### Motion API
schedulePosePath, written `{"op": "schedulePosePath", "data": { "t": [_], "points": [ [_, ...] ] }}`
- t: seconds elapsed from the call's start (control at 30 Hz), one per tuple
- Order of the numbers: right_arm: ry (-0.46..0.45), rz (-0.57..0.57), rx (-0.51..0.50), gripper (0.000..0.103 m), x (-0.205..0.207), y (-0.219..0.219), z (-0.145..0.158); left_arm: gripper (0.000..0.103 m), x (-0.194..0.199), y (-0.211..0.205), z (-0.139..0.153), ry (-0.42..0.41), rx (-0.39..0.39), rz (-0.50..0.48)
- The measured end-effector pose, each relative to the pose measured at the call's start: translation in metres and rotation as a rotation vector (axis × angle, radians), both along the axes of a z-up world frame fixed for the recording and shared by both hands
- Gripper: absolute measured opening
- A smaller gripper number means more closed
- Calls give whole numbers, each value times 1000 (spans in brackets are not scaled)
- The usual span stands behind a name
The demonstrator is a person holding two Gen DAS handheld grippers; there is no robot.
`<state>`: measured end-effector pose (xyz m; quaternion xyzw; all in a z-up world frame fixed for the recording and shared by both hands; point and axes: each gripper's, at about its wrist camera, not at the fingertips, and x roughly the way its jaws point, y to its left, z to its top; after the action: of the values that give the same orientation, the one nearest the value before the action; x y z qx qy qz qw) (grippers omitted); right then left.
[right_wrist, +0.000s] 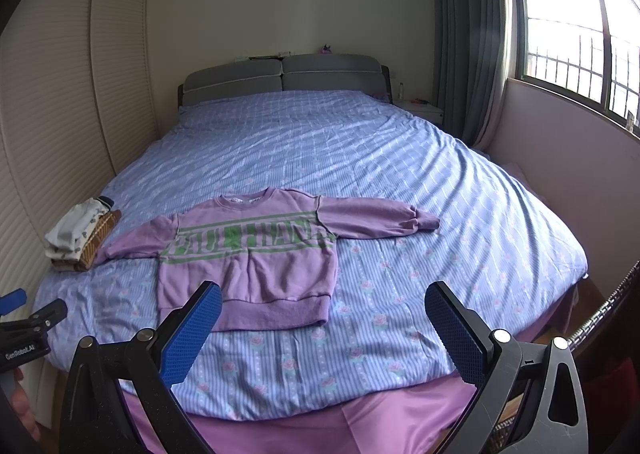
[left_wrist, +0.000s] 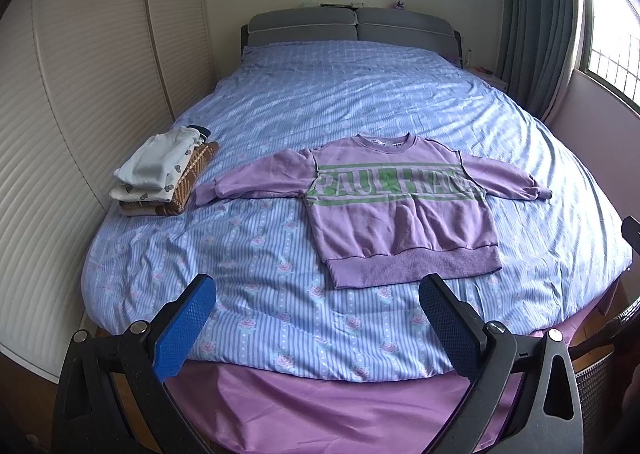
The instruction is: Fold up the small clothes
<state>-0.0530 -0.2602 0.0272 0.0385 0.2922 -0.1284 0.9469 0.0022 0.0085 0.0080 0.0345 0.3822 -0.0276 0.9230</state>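
The purple sweatshirt (left_wrist: 400,210) lies flat on the bed (left_wrist: 360,94); left gripper (left_wrist: 316,294) and right gripper (right_wrist: 324,302) jaws are apart, empty.

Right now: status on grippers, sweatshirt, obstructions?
Left gripper and right gripper open, empty, above the bed edge. Purple sweatshirt flat, sleeves spread, unfolded. Folded pile beside its sleeve, apart. Nothing blocking.

sweatshirt (left_wrist: 400,210) on bed (left_wrist: 360,94) (flat), folded stack (left_wrist: 164,178) left
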Motion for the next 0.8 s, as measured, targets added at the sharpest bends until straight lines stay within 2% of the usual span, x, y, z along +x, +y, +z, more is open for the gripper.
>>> {"op": "schedulePosePath", "data": {
  "t": [0.8],
  "points": [
    [2, -16, 2, 102, -3, -2, -3, 103, -3, -5, -3, -4, -7, 2]
  ]
}}
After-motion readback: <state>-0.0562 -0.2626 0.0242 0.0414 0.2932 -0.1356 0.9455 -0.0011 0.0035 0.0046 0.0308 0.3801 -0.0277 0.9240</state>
